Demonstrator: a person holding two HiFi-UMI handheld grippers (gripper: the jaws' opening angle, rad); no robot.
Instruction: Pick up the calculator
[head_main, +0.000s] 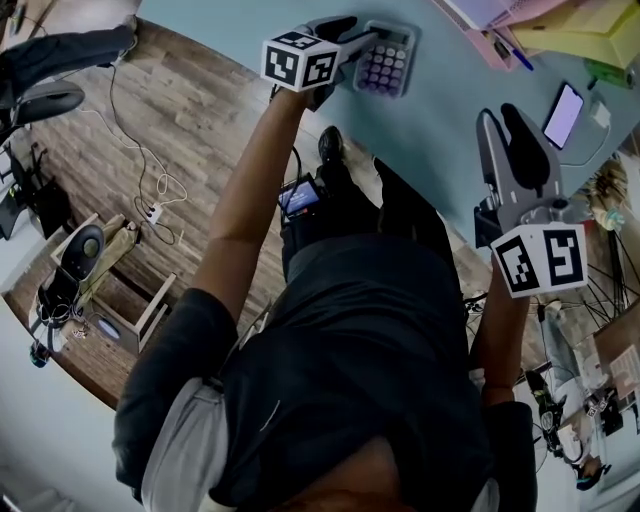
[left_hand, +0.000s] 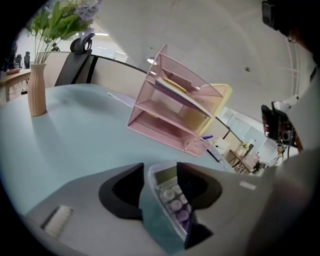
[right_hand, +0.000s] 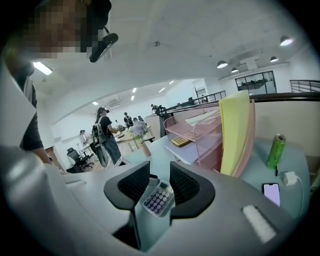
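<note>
The calculator, pale with purple keys, is at the far part of the light blue table. My left gripper reaches forward and has its jaws on the calculator's left end. In the left gripper view the calculator stands edge-on between the two black pads, and the left gripper is shut on it. My right gripper hovers over the table's near right part, open and holding nothing. Through the right gripper's gap the calculator shows farther off.
A pink file tray with yellow folders stands beyond the calculator. A wooden vase with flowers is far left. A phone and a pen lie to the right, and a green can stands near the phone.
</note>
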